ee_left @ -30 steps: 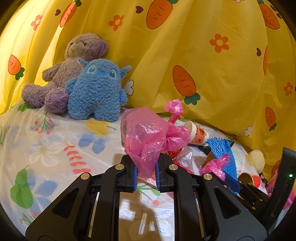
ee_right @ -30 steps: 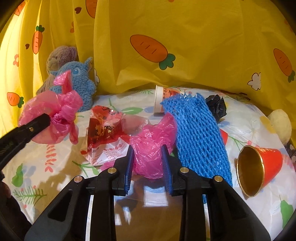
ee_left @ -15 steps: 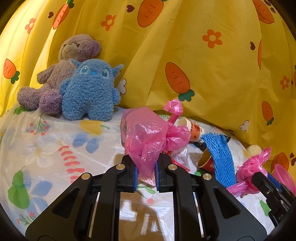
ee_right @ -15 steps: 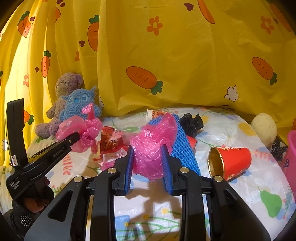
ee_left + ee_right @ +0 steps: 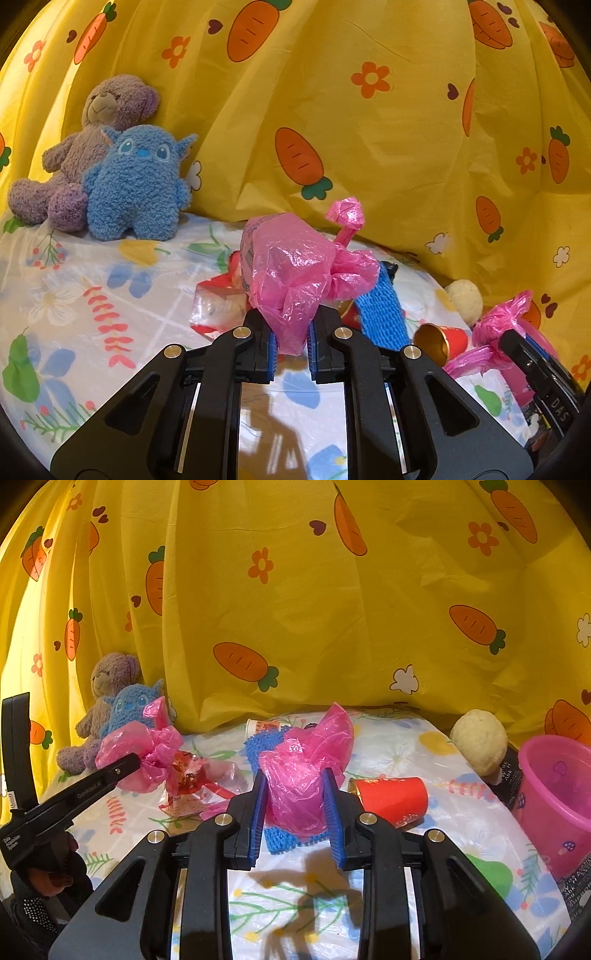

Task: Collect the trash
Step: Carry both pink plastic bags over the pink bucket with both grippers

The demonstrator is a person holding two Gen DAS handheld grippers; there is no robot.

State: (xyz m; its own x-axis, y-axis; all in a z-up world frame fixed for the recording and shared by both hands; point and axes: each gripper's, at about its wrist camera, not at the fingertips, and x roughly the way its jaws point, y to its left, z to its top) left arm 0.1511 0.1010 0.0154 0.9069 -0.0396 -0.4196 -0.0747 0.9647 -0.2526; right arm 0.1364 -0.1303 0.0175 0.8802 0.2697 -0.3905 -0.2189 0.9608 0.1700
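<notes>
Clamping a crumpled pink bag [image 5: 306, 779], the right gripper [image 5: 295, 812] holds it above the tabletop [image 5: 424, 849]. Likewise, the left gripper [image 5: 291, 345] is pinched tight on another pink bag [image 5: 295, 273]. Beyond lie a red cup [image 5: 391, 794], a blue net sleeve [image 5: 380, 310] and a red wrapper [image 5: 188, 775]. A pink bin [image 5: 557, 797] stands at right; two plush toys [image 5: 136, 184] sit against the yellow curtain [image 5: 332, 609].

Black tongs [image 5: 291, 350], blue pads [image 5: 258, 812], silver screws
</notes>
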